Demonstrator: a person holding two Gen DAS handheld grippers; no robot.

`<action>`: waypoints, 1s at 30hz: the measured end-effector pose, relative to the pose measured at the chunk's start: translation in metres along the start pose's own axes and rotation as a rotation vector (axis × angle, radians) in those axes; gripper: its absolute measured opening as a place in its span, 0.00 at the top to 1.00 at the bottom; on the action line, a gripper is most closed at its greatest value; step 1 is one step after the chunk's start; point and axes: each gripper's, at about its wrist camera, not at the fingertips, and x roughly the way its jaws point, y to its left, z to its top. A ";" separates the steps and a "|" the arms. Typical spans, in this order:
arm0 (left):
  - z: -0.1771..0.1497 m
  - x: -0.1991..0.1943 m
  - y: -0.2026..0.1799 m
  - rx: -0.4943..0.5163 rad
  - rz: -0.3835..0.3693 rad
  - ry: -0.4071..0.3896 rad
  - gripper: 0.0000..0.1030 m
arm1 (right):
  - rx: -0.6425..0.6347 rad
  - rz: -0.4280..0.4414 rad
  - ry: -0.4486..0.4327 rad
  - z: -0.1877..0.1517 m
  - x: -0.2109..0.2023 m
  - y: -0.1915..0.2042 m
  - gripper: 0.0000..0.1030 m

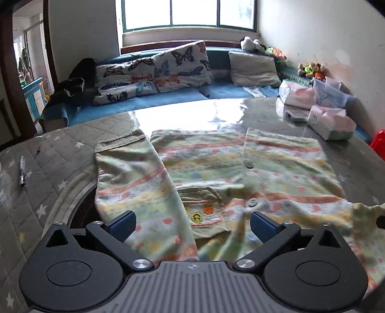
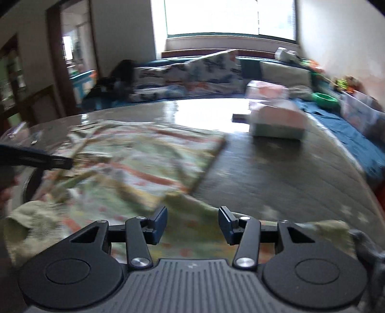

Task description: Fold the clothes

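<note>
- Left gripper [image 1: 192, 225]: jaws spread wide, nothing between them, poised over the near part of the striped shirt [image 1: 216, 168].
- Right gripper [image 2: 193, 225]: jaws apart, empty, above the shirt's [image 2: 134, 154] near right hem; view blurred.
- Shirt: pastel stripes in green, orange and yellow, spread flat, front up, across the middle of the desk [image 1: 182, 118], reaching to its near edge.
- Left sleeve [image 1: 125, 173]: folded inward over the body, cuff toward the far edge.
- Chest pocket [image 1: 204, 211]: olive, embroidered, just ahead of the left jaws; buttons [image 1: 249, 165] along the placket beside it.
- Near right part of the fabric: rumpled, draped over the near edge.
- Pen [image 1: 22, 171]: lying near the left edge, well apart from the shirt.
- Tissue packs [image 1: 332, 122]: at the far right corner, clear of the cloth.
- Butterfly cushions [image 1: 154, 72] on a blue sofa [image 1: 168, 98] beyond the far edge, window [image 1: 190, 13] above.
</note>
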 end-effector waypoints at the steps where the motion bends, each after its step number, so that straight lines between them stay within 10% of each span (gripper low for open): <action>1: 0.001 0.005 0.001 0.004 0.004 0.005 0.13 | -0.014 0.025 -0.002 0.002 0.001 0.007 0.54; 14: -0.014 -0.002 0.039 -0.036 -0.010 0.012 0.86 | -0.230 0.297 0.007 0.003 -0.001 0.102 0.53; 25: -0.029 -0.026 0.067 -0.133 0.009 -0.033 0.94 | -0.406 0.460 0.022 -0.008 0.010 0.186 0.48; 30: -0.042 -0.039 0.082 -0.183 0.018 -0.043 0.96 | -0.422 0.441 0.072 -0.018 0.024 0.196 0.87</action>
